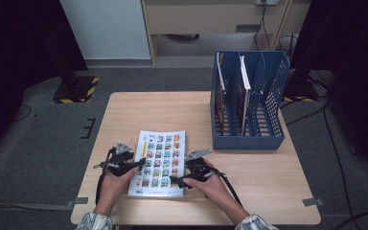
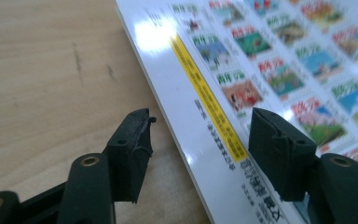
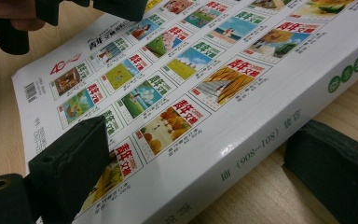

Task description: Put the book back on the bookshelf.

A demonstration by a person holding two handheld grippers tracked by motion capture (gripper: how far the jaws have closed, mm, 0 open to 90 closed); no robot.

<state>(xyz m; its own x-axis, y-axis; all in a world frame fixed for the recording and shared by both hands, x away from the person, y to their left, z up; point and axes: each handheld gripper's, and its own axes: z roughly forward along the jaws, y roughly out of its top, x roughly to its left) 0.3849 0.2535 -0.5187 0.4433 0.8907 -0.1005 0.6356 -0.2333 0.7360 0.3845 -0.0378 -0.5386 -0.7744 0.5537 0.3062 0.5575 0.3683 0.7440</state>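
A thick white paperback book with a grid of colourful pictures (image 1: 159, 163) is shown flat on the wooden worktop (image 1: 249, 167), not yet lifted. Left gripper (image 1: 139, 164) and right gripper (image 1: 176, 180) are placed astride opposite edges, fingers apart. Filing into the blue mesh rack (image 1: 249, 100) seemingly remains.

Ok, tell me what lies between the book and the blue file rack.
Bare table: in the high view, nothing lies between the book and the blue file rack.

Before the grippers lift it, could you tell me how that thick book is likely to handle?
The book has a thick bound spine, so it is probably heavy and fairly stiff. Its glossy cover shows glare, so the jaws may slip. Lying flat on the table, it should slide, not tip.
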